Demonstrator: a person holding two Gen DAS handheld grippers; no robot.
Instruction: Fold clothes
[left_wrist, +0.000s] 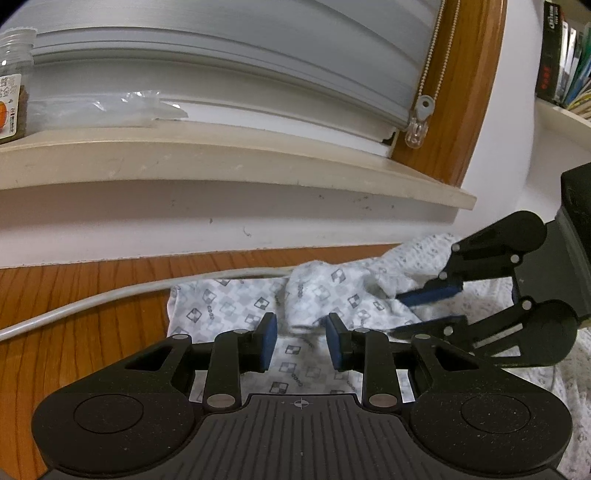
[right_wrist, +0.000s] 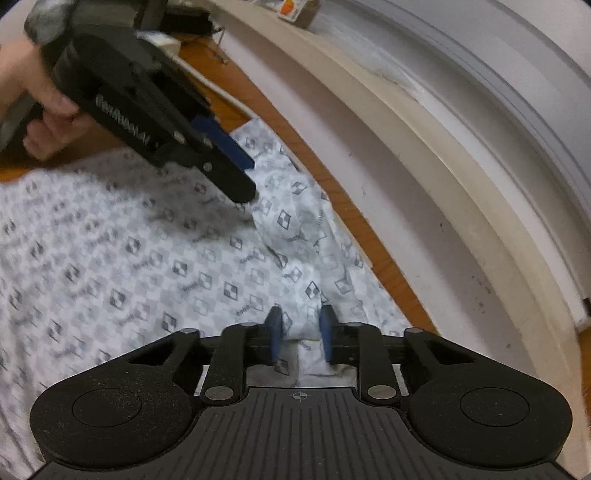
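Your right claw (right_wrist: 301, 334) pinches a raised fold of the patterned shirt (right_wrist: 147, 258) spread on the wooden table (left_wrist: 74, 288) below the windowsill (left_wrist: 221, 162); your left claw (left_wrist: 301, 341) hovers released above it.

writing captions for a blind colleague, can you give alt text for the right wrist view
The right tongs straddle a raised fold of a white patterned garment spread on a wooden table below a window sill. At upper left, a hand holds the left tongs over the cloth.
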